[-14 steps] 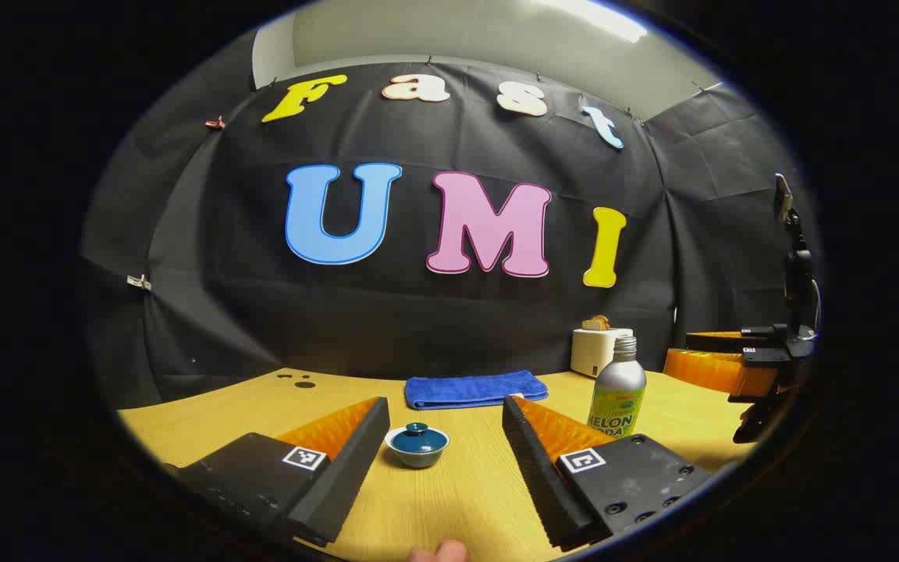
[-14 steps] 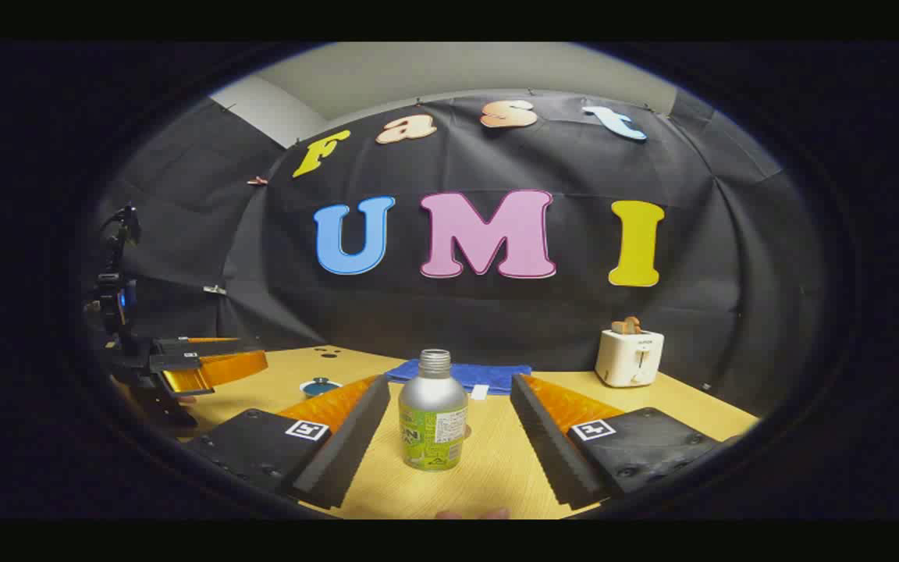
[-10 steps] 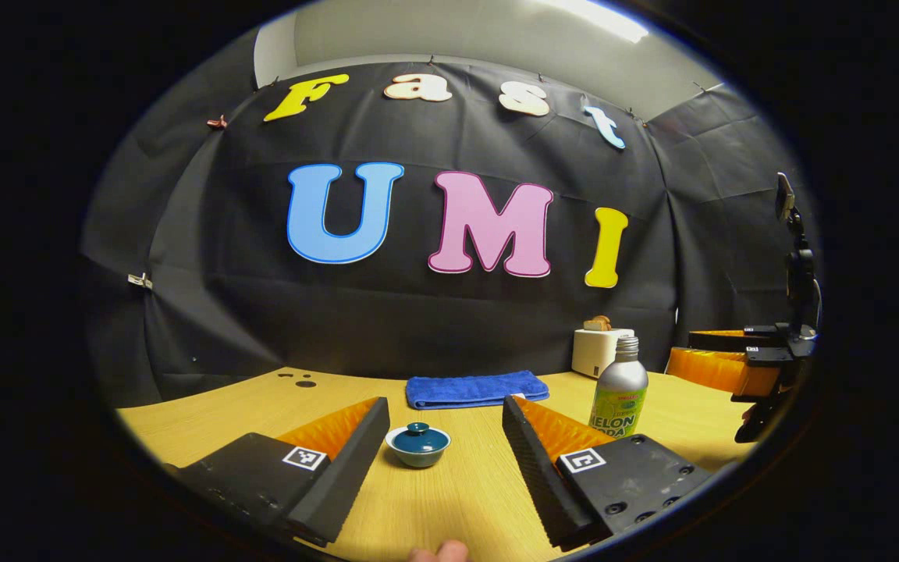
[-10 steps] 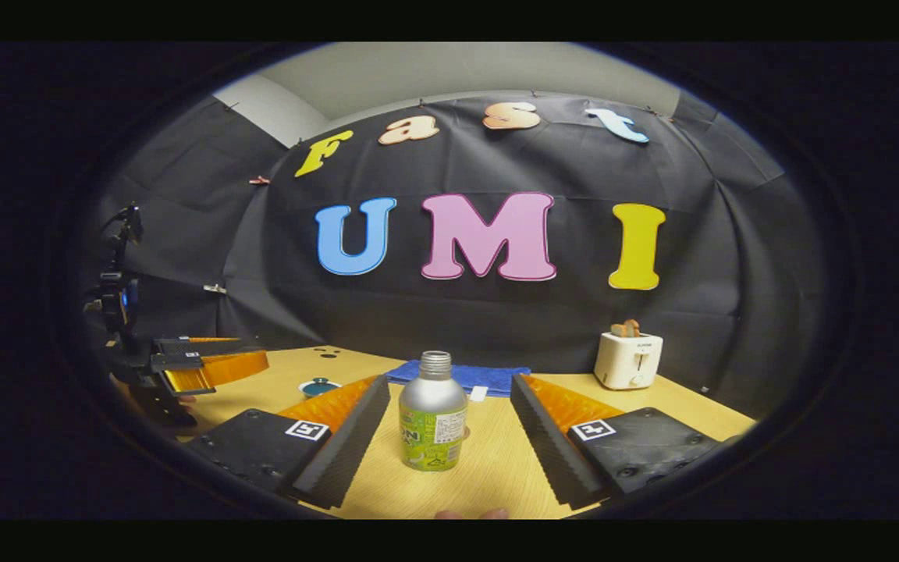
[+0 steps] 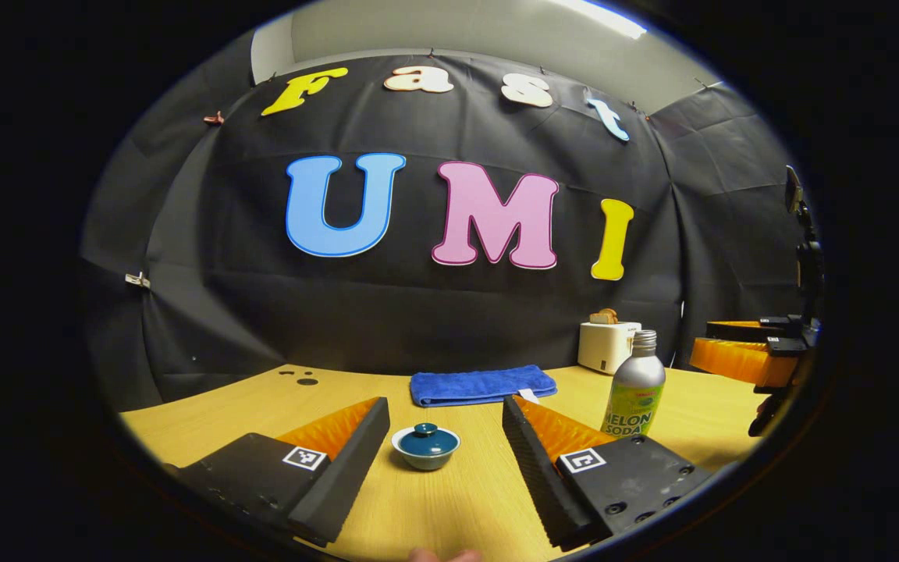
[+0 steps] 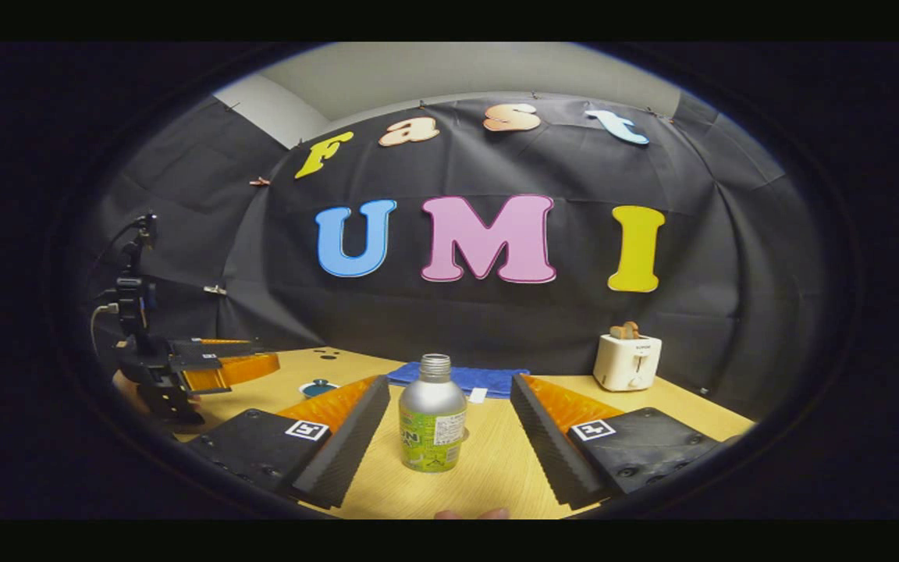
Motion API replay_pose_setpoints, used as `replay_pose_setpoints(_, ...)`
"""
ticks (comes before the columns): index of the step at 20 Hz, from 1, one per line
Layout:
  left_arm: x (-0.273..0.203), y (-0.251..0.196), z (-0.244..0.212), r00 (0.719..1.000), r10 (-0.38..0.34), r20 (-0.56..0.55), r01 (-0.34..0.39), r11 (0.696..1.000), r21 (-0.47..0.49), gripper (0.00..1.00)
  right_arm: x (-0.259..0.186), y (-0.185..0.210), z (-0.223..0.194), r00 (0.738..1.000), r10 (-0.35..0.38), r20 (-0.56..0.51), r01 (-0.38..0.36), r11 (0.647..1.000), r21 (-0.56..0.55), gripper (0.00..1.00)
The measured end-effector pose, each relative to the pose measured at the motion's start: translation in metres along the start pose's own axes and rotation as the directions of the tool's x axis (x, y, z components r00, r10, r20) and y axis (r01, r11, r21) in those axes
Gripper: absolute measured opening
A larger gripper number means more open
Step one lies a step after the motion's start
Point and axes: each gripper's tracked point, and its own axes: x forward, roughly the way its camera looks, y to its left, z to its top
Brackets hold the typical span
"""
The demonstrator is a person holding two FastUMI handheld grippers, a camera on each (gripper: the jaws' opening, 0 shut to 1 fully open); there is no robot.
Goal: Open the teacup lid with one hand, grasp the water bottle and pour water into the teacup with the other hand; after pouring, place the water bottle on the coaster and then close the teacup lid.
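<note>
Teacup ahead between spread left claw fingers — untouched.

Water bottle base hidden (behind left claw).

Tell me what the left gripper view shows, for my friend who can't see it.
The left gripper hangs open over a wooden table, with a small lidded teacup standing ahead between its fingers. Behind lie a folded blue towel, a silver bottle and a white toaster.
</note>
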Motion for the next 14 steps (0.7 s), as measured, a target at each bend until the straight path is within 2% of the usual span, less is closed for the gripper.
replay_pose_setpoints(7,0.069,0.024,-0.039,0.994,0.005,-0.114,-0.003,1.0,0.015,0.93,-0.001,-0.001,0.002,1.0,-0.001,0.005,0.001,1.0,-0.002,0.96)
replay_pose_setpoints(10,0.088,0.019,-0.065,0.982,-0.019,-0.188,0.015,1.0,-0.021,0.93,-0.001,-0.003,0.001,1.0,-0.006,0.005,0.006,1.0,0.0,0.96)
replay_pose_setpoints(14,0.1,0.028,-0.077,0.974,0.011,-0.226,-0.021,0.999,-0.045,0.89,0.0,-0.007,0.001,1.0,-0.008,0.008,0.008,1.0,0.003,0.96)
